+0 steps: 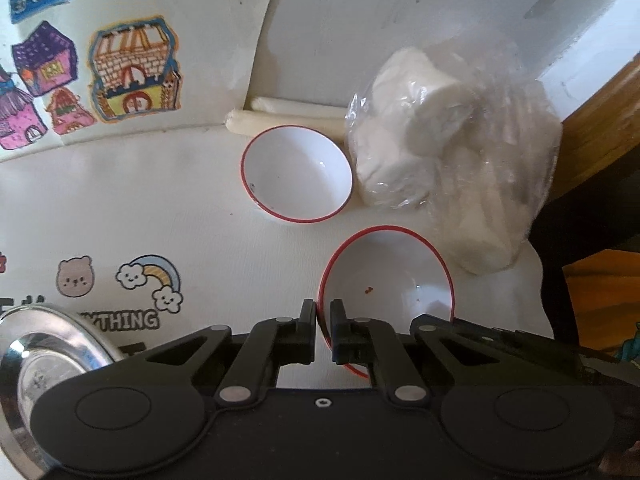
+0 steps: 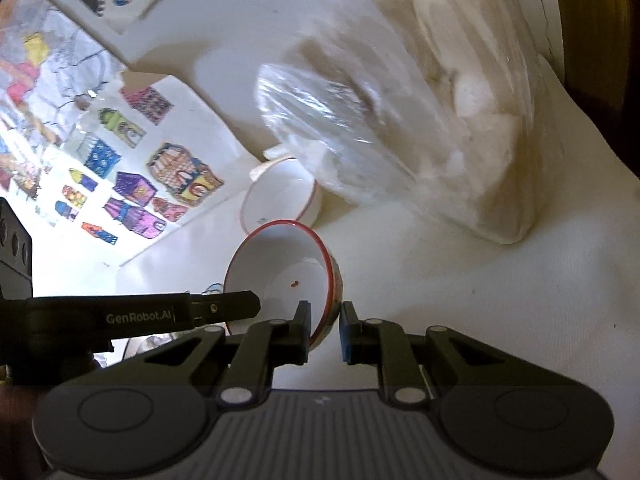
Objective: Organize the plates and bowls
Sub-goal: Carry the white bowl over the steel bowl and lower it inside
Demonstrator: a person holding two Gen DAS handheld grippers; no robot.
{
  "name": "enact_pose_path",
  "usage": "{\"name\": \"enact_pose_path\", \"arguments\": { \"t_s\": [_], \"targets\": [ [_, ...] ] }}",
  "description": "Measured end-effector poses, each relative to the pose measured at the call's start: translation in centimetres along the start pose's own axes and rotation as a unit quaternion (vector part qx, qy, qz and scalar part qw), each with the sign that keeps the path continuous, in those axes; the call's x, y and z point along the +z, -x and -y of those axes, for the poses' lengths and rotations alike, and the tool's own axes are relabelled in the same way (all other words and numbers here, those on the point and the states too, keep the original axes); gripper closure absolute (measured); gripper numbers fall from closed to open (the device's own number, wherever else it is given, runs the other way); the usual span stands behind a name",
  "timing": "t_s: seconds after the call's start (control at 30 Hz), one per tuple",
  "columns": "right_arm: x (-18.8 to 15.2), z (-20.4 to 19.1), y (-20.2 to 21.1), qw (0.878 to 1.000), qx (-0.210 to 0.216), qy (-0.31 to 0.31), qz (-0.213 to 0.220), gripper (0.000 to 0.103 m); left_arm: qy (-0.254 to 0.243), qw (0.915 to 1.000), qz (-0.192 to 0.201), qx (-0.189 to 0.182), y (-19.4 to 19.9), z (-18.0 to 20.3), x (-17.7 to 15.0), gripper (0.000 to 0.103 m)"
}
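I have the near bowl (image 1: pixel 386 280) pinched from two sides. My left tool (image 1: pixel 323 322) is closed thin on its red rim, one finger inside and one outside, and my right tool (image 2: pixel 325 326) is clamped on the opposite wall the same way, so the bowl hangs tilted between them with its mouth turned toward the wall stickers (image 1: pixel 132 68). I judge the double grip is there to keep a slick, curved wall from swivelling in a single pinch. A small red crumb sits on its inner face.

The second bowl (image 1: pixel 297 174) stands upright on the white tabletop (image 1: pixel 160 208) just beyond, close against the clear bag of white rolls (image 1: pixel 448 152). That looks like the place to nest the held one, so I would need to level it first and keep clear of the bag. A steel plate (image 1: pixel 48 352) lies apart at the left edge of the left wrist view.
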State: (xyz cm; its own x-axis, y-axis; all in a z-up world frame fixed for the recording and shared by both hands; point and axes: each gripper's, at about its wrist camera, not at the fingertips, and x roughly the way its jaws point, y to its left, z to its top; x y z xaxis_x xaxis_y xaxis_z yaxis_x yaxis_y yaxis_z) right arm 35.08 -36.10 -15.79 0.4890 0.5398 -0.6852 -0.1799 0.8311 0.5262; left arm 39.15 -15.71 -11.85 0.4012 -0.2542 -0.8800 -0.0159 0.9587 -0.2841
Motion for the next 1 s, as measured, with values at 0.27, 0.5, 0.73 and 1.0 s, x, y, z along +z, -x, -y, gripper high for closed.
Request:
{"name": "enact_pose_path", "arguments": {
  "t_s": [0.27,0.5,0.73,1.0],
  "targets": [
    [-2.0,-2.1,1.9,1.000,0.004,0.013,0.006,0.086,-0.010,0.9998,0.012,-0.013,3.1,-1.0,-1.5,0.097],
    [-3.7,-3.5,2.5,1.000,0.002,0.023,-0.007,0.086,-0.004,0.9998,0.005,-0.021,4.6,-2.2,-3.3,0.096],
    [-5.3,-4.5,3.2,0.999,-0.003,0.036,-0.021,0.086,0.006,0.9993,-0.011,-0.035,5.2,-3.3,-4.9,0.096],
    [-6.5,-5.2,3.6,0.998,-0.008,0.051,-0.037,0.086,0.005,0.9988,-0.026,-0.042,5.5,-3.9,-6.0,0.096]
  ]
}}
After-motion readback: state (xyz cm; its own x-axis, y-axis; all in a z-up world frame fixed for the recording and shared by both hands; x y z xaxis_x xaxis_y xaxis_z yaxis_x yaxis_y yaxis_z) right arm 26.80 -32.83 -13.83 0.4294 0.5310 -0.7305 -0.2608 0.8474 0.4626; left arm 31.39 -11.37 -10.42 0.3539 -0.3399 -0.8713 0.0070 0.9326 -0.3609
